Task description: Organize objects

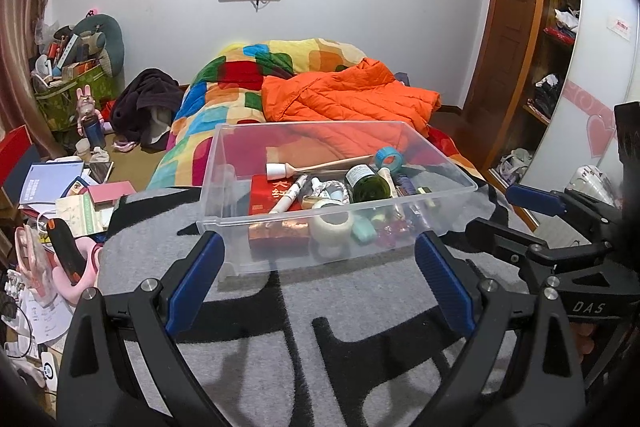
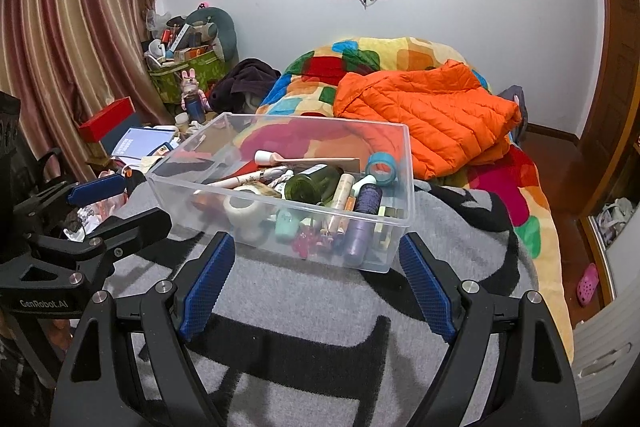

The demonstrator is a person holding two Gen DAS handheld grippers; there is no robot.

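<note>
A clear plastic bin stands on a grey and black blanket spread over the bed. Inside lie a green glass bottle, a white tape roll, a blue tape roll, a red box, a wooden-handled brush, a purple bottle and several smaller items. My left gripper is open just short of the bin's near wall. My right gripper is also open beside it, holding nothing.
Behind the bin an orange down jacket lies on a colourful quilt. Books, boxes and a green bag crowd the floor at the left. A wooden wardrobe stands at the right, and a pink slipper lies on the floor.
</note>
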